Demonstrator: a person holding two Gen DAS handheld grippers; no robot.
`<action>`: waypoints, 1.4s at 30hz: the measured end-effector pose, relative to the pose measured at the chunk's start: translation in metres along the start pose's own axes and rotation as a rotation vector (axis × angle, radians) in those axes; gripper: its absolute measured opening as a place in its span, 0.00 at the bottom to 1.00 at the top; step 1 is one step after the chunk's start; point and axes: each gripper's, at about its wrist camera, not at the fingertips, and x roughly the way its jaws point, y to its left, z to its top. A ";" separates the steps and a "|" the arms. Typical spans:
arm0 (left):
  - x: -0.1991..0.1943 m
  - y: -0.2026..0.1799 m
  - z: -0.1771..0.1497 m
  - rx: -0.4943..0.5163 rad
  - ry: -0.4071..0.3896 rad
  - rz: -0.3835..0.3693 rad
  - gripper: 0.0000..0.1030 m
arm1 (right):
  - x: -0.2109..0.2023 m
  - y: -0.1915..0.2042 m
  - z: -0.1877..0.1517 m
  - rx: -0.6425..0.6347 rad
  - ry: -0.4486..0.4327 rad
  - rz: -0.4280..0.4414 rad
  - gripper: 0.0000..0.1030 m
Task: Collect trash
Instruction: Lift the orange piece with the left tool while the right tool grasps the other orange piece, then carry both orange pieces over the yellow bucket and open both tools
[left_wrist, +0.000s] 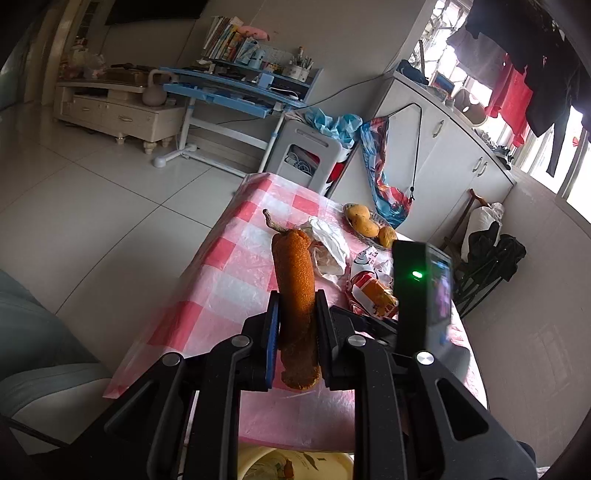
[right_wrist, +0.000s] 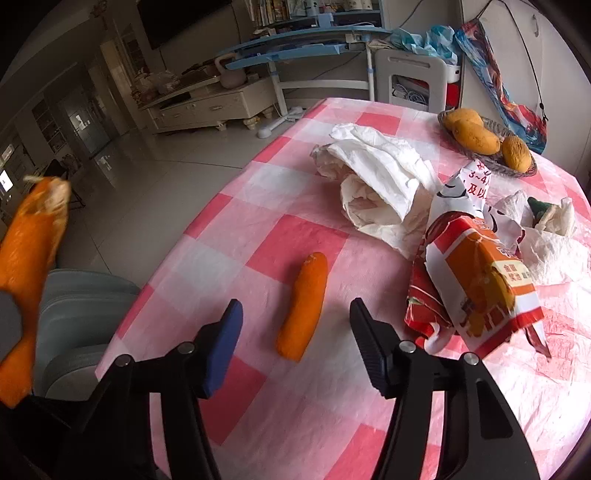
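Note:
My left gripper (left_wrist: 297, 301) is shut on a long orange peel piece (left_wrist: 295, 291) with a dried stem, held above the near edge of the pink checked table (left_wrist: 221, 280). That piece also shows at the left edge of the right wrist view (right_wrist: 26, 251). My right gripper (right_wrist: 295, 314) is open, its fingers on either side of a second orange piece (right_wrist: 304, 304) lying on the table. Crumpled white paper (right_wrist: 376, 188), a torn red and orange carton (right_wrist: 480, 291) and more white wrappers (right_wrist: 546, 236) lie to the right.
A wire basket of mangoes (right_wrist: 484, 140) stands at the table's far right. A pale bin (left_wrist: 295, 463) sits below the table's near edge. A grey seat (right_wrist: 85, 314) is at the left. A desk (left_wrist: 236, 92) and cabinets (left_wrist: 454, 147) stand beyond.

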 end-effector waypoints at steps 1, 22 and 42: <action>0.000 -0.001 0.000 0.001 -0.001 -0.003 0.17 | 0.001 0.000 0.002 -0.005 -0.008 -0.011 0.56; -0.006 -0.007 -0.001 0.002 -0.015 -0.054 0.17 | -0.051 0.007 -0.039 -0.031 -0.029 -0.007 0.18; -0.003 -0.001 -0.006 0.002 0.004 -0.041 0.17 | -0.096 0.036 -0.173 -0.113 0.223 -0.002 0.18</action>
